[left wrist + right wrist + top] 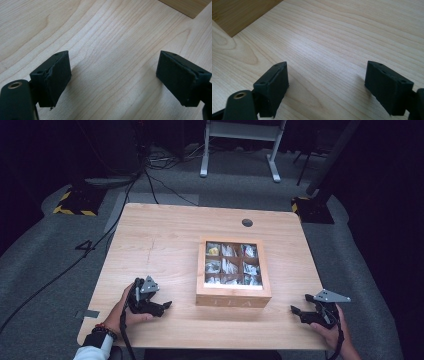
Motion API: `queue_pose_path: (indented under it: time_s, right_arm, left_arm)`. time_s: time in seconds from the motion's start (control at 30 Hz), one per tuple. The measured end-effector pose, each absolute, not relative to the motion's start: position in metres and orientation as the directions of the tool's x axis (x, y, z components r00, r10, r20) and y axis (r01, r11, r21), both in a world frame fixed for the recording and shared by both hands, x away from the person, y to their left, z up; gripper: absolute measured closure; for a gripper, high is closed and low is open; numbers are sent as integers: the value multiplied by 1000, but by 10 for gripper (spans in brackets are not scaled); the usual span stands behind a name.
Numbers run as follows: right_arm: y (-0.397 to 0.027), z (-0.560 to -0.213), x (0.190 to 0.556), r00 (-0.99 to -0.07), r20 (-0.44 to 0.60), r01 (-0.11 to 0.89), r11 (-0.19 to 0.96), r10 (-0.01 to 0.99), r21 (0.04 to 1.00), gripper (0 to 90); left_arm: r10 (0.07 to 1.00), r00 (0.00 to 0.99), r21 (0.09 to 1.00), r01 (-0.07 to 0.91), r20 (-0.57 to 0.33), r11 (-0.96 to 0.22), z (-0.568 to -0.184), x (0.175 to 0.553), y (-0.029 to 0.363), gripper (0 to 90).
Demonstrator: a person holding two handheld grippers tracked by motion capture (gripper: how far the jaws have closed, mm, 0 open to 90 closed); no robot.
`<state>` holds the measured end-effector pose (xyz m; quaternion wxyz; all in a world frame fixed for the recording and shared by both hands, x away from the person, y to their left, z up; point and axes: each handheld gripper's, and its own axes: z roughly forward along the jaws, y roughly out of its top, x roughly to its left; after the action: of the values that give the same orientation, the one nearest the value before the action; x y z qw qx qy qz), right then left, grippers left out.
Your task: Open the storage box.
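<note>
A square wooden box [233, 296] with a glass lid sits in the middle of the table, its nine compartments holding small packets [229, 265]. My left gripper [166, 305] rests near the table's front left, pointing right toward the box, jaws open and empty. My right gripper [295, 312] lies at the front right, pointing left toward the box, also open and empty. In the left gripper view the gripper [113, 80] hovers over bare wood with a box corner [187, 6] at the top right. The right gripper [327, 86] sees the box's side [234, 13] at its upper left.
The light wooden table [160, 240] has a round cable hole [247, 223] behind the box. Dark carpet surrounds it, with cables [150, 175] at the far left and a white stand's legs [240, 150] beyond the table.
</note>
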<state>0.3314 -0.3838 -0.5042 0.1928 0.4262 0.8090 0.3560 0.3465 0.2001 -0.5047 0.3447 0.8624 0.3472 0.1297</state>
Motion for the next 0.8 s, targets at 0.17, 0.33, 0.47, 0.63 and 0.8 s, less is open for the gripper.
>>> queue_pose_path:
  time_s: [0.17,0.33,0.47,0.63,0.8]
  right_arm:
    - [-384,-504,330,-557,-8,555,380,830,740,190]
    - [-384,-504,331,-559,-8,554,381,829,740,188]
    - [-384,-504,331,-559,-9,554,381,829,740,189]
    - [-384,-504,332,-564,-8,552,383,826,740,187]
    - [-384,-504,332,-564,-8,552,384,826,740,186]
  left_arm:
    - [702,712,683,518,-10,-515,-504,345,191,128]
    - [687,726,663,504,22,-554,-500,340,178,160]
    - [670,742,682,483,14,-549,-493,335,174,175]
    - [650,759,706,440,39,-556,-482,329,165,178]
    - [630,775,722,406,53,-561,-473,324,155,173]
